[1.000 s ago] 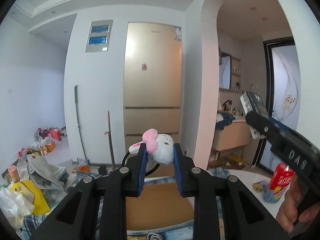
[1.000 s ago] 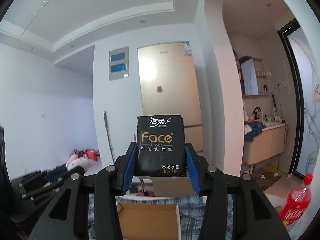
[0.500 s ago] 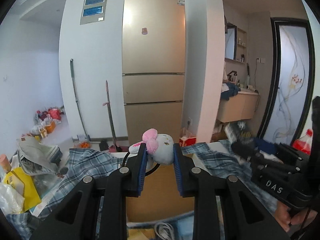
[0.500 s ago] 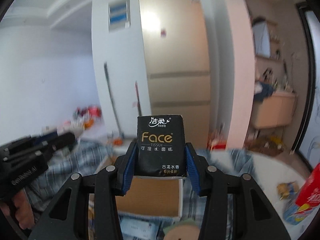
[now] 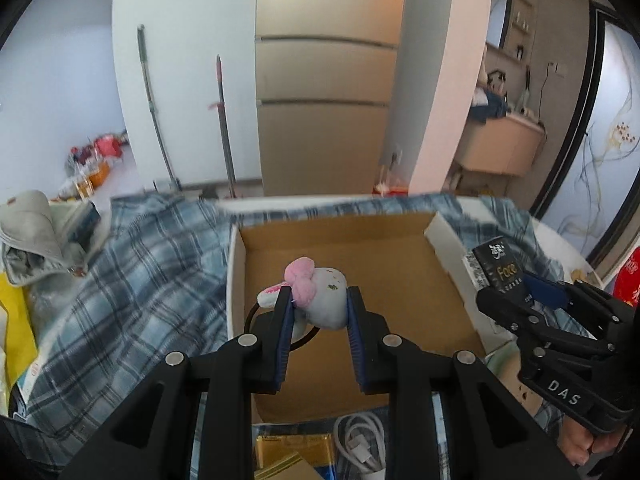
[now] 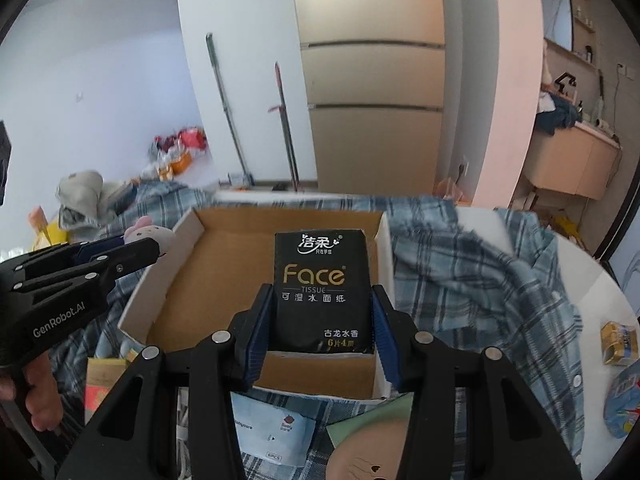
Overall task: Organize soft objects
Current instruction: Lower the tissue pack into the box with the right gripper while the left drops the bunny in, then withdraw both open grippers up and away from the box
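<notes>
My left gripper (image 5: 320,300) is shut on a small white plush toy (image 5: 324,300) with a pink bow, held above the open cardboard box (image 5: 448,240). My right gripper (image 6: 320,304) is shut on a black Face tissue pack (image 6: 320,280), held above the same box (image 6: 188,228). The right gripper and its tissue pack (image 5: 500,268) show at the box's right side in the left wrist view. The left gripper and plush (image 6: 148,234) show at the box's left edge in the right wrist view.
The box sits on a blue plaid cloth (image 5: 140,280) over a white table (image 6: 592,264). A white cable (image 5: 360,440), yellow packets (image 5: 292,452) and a wipes pack (image 6: 272,432) lie in front. A red bottle (image 5: 628,276) stands right; bags lie left.
Both grippers have tilted down from facing the fridge and walls to facing the table, coming over the open box. Each still holds its object.
</notes>
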